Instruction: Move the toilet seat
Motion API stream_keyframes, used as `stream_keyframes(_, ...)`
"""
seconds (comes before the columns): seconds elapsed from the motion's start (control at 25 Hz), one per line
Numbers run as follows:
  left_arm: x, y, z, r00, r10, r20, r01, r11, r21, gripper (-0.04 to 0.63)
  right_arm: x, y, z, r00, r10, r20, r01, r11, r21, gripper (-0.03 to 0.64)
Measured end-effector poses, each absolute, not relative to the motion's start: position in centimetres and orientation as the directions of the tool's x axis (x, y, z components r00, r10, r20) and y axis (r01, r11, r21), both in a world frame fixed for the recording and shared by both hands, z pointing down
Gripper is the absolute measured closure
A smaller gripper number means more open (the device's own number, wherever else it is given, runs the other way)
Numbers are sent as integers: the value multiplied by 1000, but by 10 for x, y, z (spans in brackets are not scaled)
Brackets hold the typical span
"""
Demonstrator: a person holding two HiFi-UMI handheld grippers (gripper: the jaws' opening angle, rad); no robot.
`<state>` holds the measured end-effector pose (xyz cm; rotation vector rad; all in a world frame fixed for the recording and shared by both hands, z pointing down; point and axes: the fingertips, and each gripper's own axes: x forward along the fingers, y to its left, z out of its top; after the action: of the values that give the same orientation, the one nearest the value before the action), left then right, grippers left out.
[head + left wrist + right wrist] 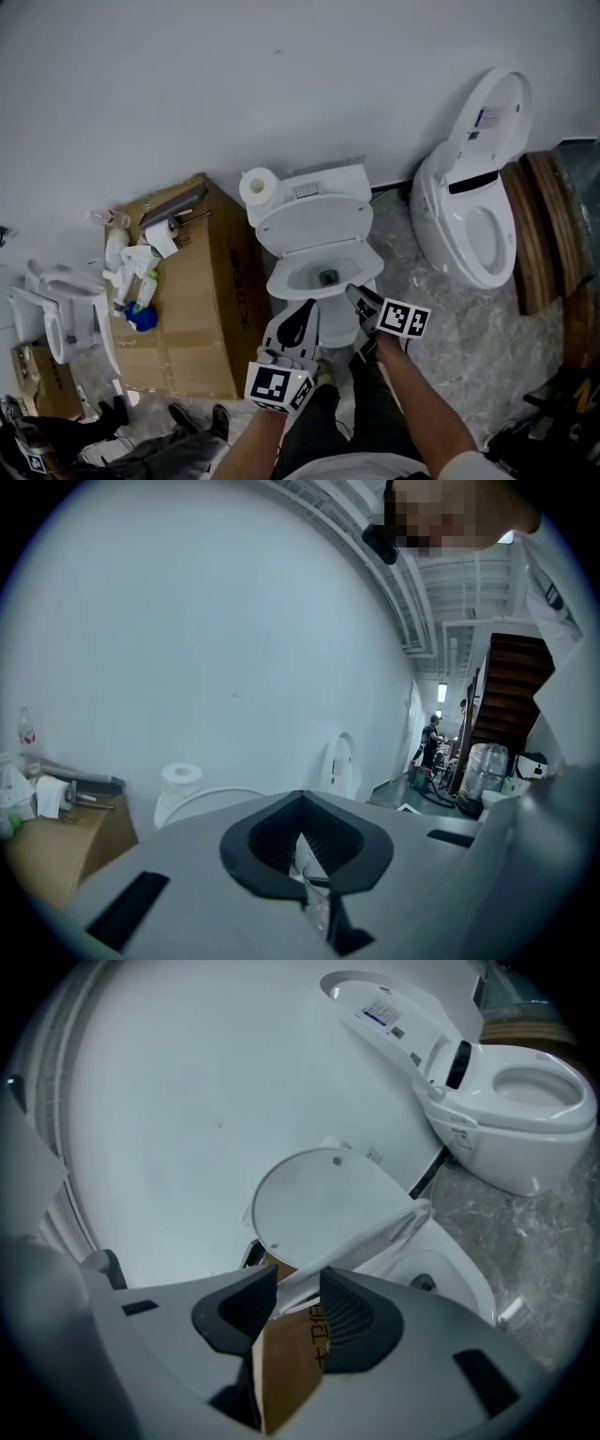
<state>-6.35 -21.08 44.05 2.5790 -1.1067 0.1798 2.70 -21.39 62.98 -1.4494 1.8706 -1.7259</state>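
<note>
Stands at the middle toilet with a brown box on its left, holds the left gripper pinched shut on nothing near the front edge of the bowl, has the right gripper spread wide round the front edge of the toilet seat, tilted half up over the bowl.

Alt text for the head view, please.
Looking down, a person holds the left gripper and right gripper near the front of a white toilet with its lid raised. A cluttered cardboard box stands left, a second toilet right.
</note>
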Motion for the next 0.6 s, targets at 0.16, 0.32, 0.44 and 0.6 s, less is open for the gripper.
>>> stream_keyframes(0.16, -60, -230, 435, 662, -710, 243, -750, -616, 243, 592, 29, -245, 616, -528, -734, 426, -533, -104, -840, 479)
stream_keyframes(0.32, -60, -247, 432, 630, -738, 240, -776, -583, 243, 592, 31, -270, 607, -555, -717, 421, -572, -39, -819, 479)
stream_keyframes(0.44, -62, -260, 433, 610, -756, 238, -791, -563, 239, 592, 31, -288, 603, -566, -706, 426, -608, 9, -794, 479)
stream_keyframes(0.6, -63, -275, 430, 580, -779, 240, -813, -530, 242, 592, 34, -310, 601, -571, -695, 436, -653, 64, -754, 479)
